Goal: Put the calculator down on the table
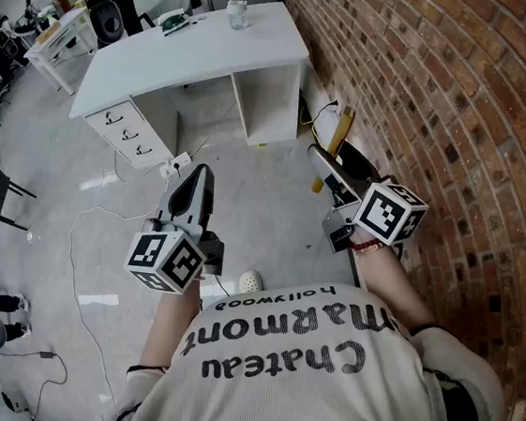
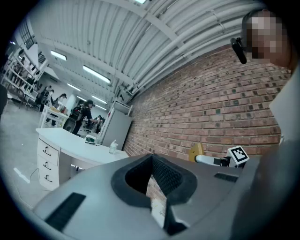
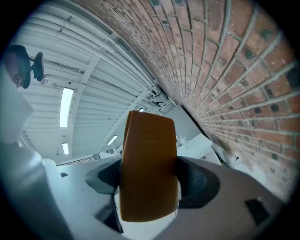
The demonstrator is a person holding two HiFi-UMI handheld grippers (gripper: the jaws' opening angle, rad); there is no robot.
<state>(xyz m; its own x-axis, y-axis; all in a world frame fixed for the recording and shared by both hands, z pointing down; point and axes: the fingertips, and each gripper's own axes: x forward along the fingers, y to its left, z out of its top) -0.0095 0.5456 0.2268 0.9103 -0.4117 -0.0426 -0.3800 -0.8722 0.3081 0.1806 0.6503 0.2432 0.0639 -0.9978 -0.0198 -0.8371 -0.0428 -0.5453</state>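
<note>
A white surface (image 1: 196,51) with drawers (image 1: 126,133) stands ahead against the brick wall (image 1: 445,103), a small bottle (image 1: 236,13) near its far edge. A cable (image 1: 81,231) trails over the floor (image 1: 60,172) between it and the person.

The calculator (image 3: 149,154), its orange back showing, is upright in the right tongs (image 3: 150,178), gripped on both sides with the jaws wide. It is held in the air beside the wall, well apart from the surface. The left tongs (image 2: 152,158) have their tips together, with nothing between them.

The shirt (image 1: 304,351) reads "Chateau Marmont Hollywood".
</note>
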